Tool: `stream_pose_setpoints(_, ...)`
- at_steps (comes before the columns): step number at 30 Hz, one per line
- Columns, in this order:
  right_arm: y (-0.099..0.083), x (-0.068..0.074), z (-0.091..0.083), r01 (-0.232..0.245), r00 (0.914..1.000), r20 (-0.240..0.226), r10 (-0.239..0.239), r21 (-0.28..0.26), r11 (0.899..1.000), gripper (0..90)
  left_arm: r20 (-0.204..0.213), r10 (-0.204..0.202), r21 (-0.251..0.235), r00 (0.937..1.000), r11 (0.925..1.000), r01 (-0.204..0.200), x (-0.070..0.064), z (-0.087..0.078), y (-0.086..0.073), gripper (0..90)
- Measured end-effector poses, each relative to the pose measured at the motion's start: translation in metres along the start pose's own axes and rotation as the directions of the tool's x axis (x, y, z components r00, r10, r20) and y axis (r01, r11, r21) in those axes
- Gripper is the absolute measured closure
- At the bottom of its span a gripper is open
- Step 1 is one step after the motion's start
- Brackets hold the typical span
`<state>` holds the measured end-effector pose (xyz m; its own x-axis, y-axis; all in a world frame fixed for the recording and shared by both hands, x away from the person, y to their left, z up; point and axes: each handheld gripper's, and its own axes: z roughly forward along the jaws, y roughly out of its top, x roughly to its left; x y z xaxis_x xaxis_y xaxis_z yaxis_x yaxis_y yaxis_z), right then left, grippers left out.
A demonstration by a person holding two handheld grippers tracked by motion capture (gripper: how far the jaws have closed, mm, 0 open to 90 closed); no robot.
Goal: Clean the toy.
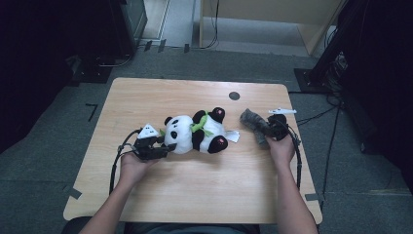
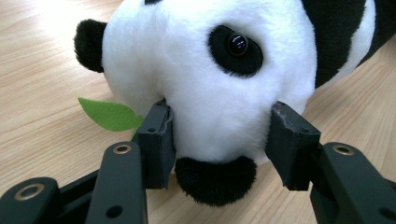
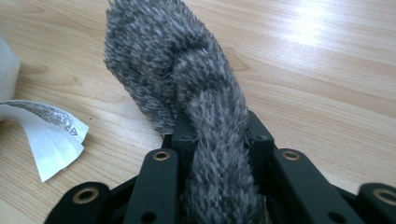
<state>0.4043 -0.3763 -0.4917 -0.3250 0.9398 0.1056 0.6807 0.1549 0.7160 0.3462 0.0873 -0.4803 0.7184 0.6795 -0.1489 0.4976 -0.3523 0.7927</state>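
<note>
Near the tabletop's left-of-middle stretch, toward the near edge: left claw (image 1: 164, 146), held in the person's left hand (image 1: 132, 165), jaws spread wide around the head of a plush panda (image 1: 197, 132) — pads pressed into the white fur on either side of the muzzle, black nose between them in the left gripper view (image 2: 219, 135). Gripping the head, then, though far from closed. Green felt leaf (image 2: 109, 114) poking out beside one jaw, lying against the wood. Grey three-cornered plate (image 1: 148, 130) on top of the claw, cable (image 1: 117, 161) looping back toward the near edge.

Panda on its side at about the tabletop's middle, head toward the left edge, black legs with red soles toward the right edge, green scarf (image 1: 199, 124) across the chest. White care tag (image 1: 233, 136) trailing from its right-hand end, flat on the wood — also seen at the left of the right gripper view (image 3: 46, 135).

Toward the right edge, level with the panda: right claw (image 1: 265, 130) in the right hand (image 1: 281, 146), jaws drawn close and clamped on a grey furry toy (image 1: 252, 122). Narrow strip of that fur pinched between the jaws in the right gripper view (image 3: 219, 140), bulkier part lying on the tabletop beyond them, just apart from the tag.

Farther back: dark round hole (image 1: 234, 95) near the far edge, small white object (image 1: 282, 111) by the right edge.
</note>
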Motion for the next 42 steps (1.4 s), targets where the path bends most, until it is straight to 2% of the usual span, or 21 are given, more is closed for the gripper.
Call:
stream_pose_setpoints(4,-0.001,-0.004,0.0,-0.026,0.9996,-0.007,0.026,0.0,1.0,61.3,0.0,-0.003,-0.002,1.0,1.0,0.003,0.0,0.0,0.0,44.8)
stream_pose_setpoints(8,0.0,-0.002,-0.004,-0.004,0.9999,0.014,0.004,-0.006,1.0,52.4,0.013,-0.016,-0.003,0.9998,0.9999,0.016,0.001,0.0,0.0,39.5)
stream_pose_setpoints(16,0.005,0.003,-0.014,-0.007,0.9996,-0.027,0.006,-0.059,0.998,38.6,0.009,0.002,0.0,1.0,1.0,-0.002,0.001,0.001,0.0,30.9)
stream_pose_setpoints(21,0.009,0.007,-0.025,-0.018,0.998,-0.062,0.012,-0.097,0.995,36.8,0.009,0.001,0.002,1.0,1.0,-0.001,0.002,0.002,-0.001,27.7)
stream_pose_setpoints(26,0.01,0.015,-0.032,0.005,0.9959,-0.089,-0.014,-0.1,0.995,35.0,0.008,-0.006,0.005,1.0,1.0,0.006,0.002,0.002,-0.001,25.4)
stream_pose_setpoints(32,0.01,0.029,-0.043,0.034,0.9916,-0.121,-0.047,-0.106,0.994,31.4,0.009,-0.008,0.009,0.9999,0.9999,0.008,0.003,0.002,0.0,24.8)
stream_pose_setpoints(37,0.009,0.04,-0.055,0.037,0.9885,-0.14,-0.056,-0.134,0.99,29.5,0.011,-0.011,0.013,0.9999,0.9999,0.011,0.003,0.002,0.0,24.4)
stream_pose_setpoints(42,0.009,0.055,-0.061,0.066,0.9846,-0.151,-0.088,-0.147,0.987,24.9,0.014,-0.013,0.013,0.9998,0.9998,0.013,0.003,0.001,0.001,24.3)
